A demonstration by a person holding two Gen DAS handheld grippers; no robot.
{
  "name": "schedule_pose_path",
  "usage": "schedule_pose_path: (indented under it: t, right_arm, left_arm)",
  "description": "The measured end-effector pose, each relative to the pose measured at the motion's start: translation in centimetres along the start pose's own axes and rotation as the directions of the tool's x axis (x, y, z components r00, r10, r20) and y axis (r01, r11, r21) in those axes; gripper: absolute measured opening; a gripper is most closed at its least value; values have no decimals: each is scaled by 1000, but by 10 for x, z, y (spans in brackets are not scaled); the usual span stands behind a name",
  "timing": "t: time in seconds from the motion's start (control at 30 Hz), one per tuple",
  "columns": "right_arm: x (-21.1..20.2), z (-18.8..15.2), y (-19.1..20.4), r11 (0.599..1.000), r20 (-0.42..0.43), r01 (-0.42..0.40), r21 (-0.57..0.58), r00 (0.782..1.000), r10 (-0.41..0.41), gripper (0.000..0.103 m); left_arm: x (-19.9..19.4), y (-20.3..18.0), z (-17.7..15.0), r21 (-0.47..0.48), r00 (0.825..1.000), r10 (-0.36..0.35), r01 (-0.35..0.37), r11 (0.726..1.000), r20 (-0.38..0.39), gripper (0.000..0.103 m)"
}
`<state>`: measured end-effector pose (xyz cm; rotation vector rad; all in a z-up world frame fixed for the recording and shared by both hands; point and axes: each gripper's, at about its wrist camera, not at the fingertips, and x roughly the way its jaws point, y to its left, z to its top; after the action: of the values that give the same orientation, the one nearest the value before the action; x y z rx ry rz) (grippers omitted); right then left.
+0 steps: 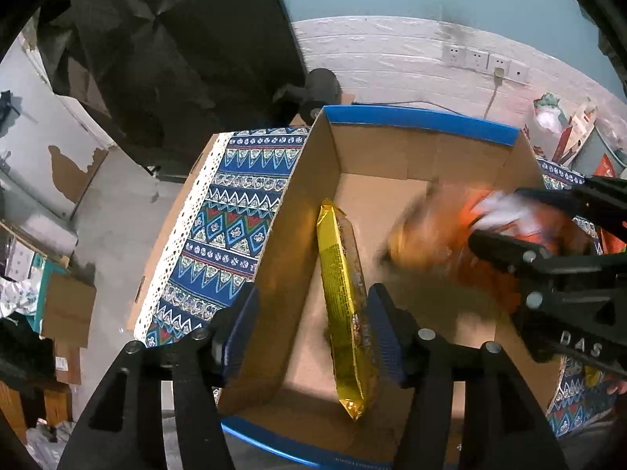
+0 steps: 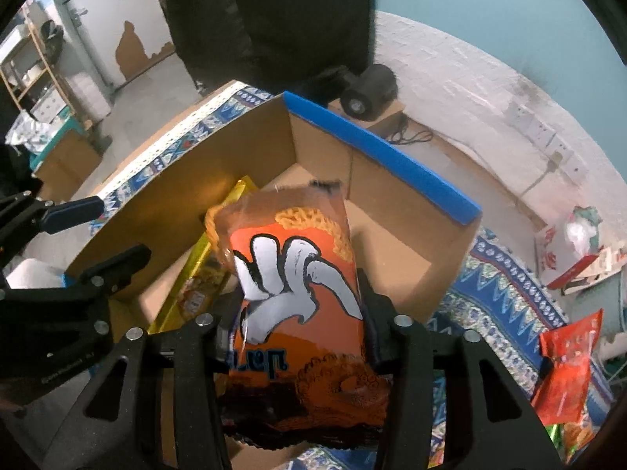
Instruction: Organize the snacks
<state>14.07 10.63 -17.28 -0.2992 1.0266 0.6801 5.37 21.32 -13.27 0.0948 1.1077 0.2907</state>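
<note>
Over an open cardboard box (image 1: 376,180) trimmed with blue edging, the right gripper (image 2: 301,313) is clamped on an orange snack bag (image 2: 298,297) printed with a white cartoon hand, its fingers pressing the bag's sides at mid-height so that the top of the pack juts forward past the fingertips and hangs above the box floor. Seen from the left wrist, that same bag is a motion-blurred orange smear ahead and to the right of the left gripper (image 1: 313,333), held between the black fingers of the other tool. The left gripper's blue-padded fingers stand apart, straddling the box's near left wall; a yellow snack pack (image 1: 345,313) lies on the box floor just inside that wall, running lengthwise between the pads, close against the right pad, though whether they touch cannot be told. The box sits on a blue patterned cloth (image 1: 223,219) that spreads out to the left of the left gripper. To the right of the right gripper, a red snack packet (image 2: 564,372) rests on the cloth outside the box.
</note>
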Motion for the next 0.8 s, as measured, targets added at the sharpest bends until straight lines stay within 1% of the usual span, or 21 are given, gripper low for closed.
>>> schedule_pose_path:
  t: [0.07,0.17,0.27,0.3,0.37,0.5,0.63,0.8]
  right_arm:
    - [-1,-2,1,1000,7,0,0,1000,0,65]
    - [-9,-3,2,1000,26,19,-7,999,-19,67]
    - [-21,-4,-2,1000,49,16,2,999,-16,71]
    - [-26,-5,-4,1000,56,20,4,998,-20,72]
    - [-34,-8,-9,1000,68,28,8,997,-29,72]
    - [-52,-16,-23,999,88,50,18,995,-51,74]
    - [-69,-28,-38,996,99,90,15,991,-91,76]
    - [-86,-45,-58,992,103,127,25,986,-129,76]
  left_arm:
    - [-1,-2,1,0,1000,-11,11,1000,0,60]
    - [-6,-6,2,4,1000,-21,21,1000,10,64]
    - [-11,-13,4,12,999,-30,30,999,20,66]
    - [-13,-15,4,12,999,-35,35,999,22,68]
    - [-16,-18,6,9,999,-48,48,999,24,69]
    - [-25,-28,8,0,995,-97,97,995,30,71]
    - [-32,-40,9,0,989,-144,144,990,34,71]
    - [-40,-64,11,28,983,-180,179,983,33,72]
